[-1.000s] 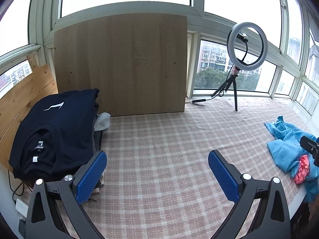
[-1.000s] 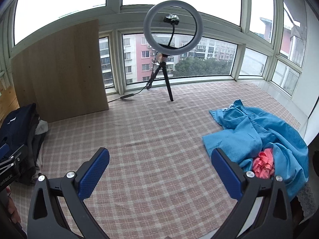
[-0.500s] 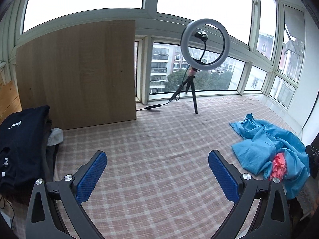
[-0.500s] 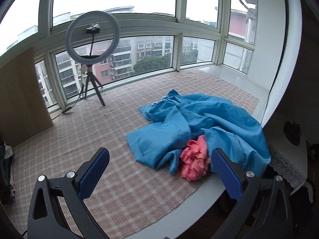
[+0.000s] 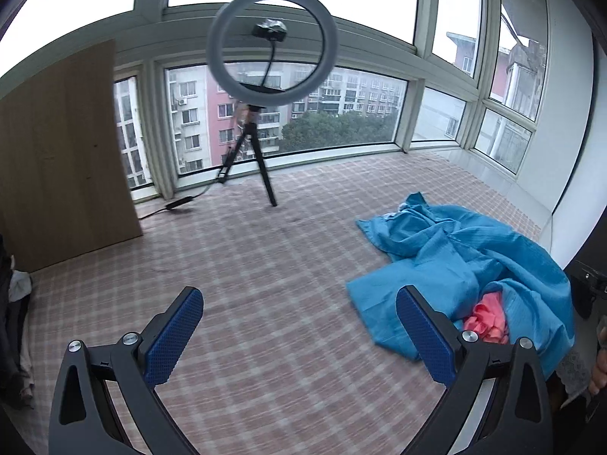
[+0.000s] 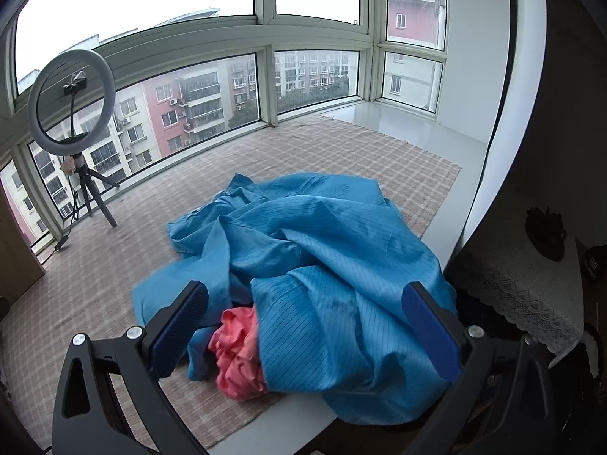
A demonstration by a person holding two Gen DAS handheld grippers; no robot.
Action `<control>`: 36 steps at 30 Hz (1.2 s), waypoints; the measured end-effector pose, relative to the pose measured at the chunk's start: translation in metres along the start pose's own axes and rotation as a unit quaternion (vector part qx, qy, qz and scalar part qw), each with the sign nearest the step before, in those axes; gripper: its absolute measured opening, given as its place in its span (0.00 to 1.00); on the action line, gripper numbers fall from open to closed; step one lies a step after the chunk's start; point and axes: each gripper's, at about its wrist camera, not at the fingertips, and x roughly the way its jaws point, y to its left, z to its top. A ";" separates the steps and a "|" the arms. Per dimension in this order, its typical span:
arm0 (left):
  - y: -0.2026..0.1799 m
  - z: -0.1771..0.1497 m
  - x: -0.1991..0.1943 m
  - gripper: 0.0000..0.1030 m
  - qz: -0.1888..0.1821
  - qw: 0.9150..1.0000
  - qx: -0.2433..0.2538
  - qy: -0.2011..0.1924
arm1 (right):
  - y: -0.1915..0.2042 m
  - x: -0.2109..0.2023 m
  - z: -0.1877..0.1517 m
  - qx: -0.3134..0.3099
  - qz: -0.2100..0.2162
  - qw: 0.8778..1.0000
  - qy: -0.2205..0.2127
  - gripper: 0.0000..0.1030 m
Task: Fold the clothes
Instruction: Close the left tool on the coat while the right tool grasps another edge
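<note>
Am swinging both views rightward off dark folded stack; left gripper (image 5: 299, 331) and right gripper (image 6: 303, 326) gaping wide, holding nothing. Blue garment (image 6: 322, 250) lying crumpled at near right, unfolded, now facing me.

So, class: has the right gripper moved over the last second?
Yes. The right gripper swung right: the ring light, which stands fixed, slid from the view's centre to its left edge, and the crumpled blue garment now lies straight ahead between the open fingers.

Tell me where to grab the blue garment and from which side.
Grip the blue garment at its flat loose corner on the left, coming from the checked cloth side: a single layer lies there, while the middle is bunched over the pink garment.
</note>
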 end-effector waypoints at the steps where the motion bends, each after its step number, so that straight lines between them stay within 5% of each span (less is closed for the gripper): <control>1: -0.016 0.003 0.014 0.99 -0.012 1.000 0.000 0.008 | -0.009 0.011 0.007 -0.003 0.002 1.000 0.001 1.00; 11: -0.172 0.021 0.176 0.99 -0.095 0.985 0.046 0.133 | -0.067 0.120 0.054 -0.063 0.059 0.994 0.060 1.00; 17: -0.213 0.015 0.254 0.89 -0.091 0.972 0.045 0.211 | -0.063 0.173 0.058 -0.139 0.092 0.981 0.099 1.00; 20: -0.225 0.009 0.274 0.63 -0.072 0.966 0.061 0.239 | -0.057 0.195 0.050 -0.171 0.096 0.973 0.121 1.00; 22: -0.222 0.010 0.265 0.34 -0.075 0.968 0.065 0.231 | -0.057 0.197 0.051 -0.172 0.103 0.972 0.124 0.96; 23: -0.221 0.010 0.261 0.26 -0.076 0.969 0.067 0.227 | -0.057 0.194 0.055 -0.165 0.108 0.973 0.121 0.82; 24: -0.219 0.010 0.256 0.09 -0.078 0.969 0.070 0.222 | -0.058 0.190 0.058 -0.158 0.114 0.974 0.119 0.53; 25: -0.217 0.010 0.252 0.02 -0.079 0.970 0.072 0.218 | -0.059 0.187 0.061 -0.151 0.120 0.974 0.117 0.37; 26: -0.216 0.010 0.248 0.02 -0.081 0.971 0.074 0.214 | -0.060 0.184 0.064 -0.144 0.126 0.975 0.115 0.08; 36: -0.136 0.064 0.147 0.00 -0.098 0.991 0.024 0.090 | -0.068 0.151 0.095 -0.072 0.182 0.976 0.093 0.02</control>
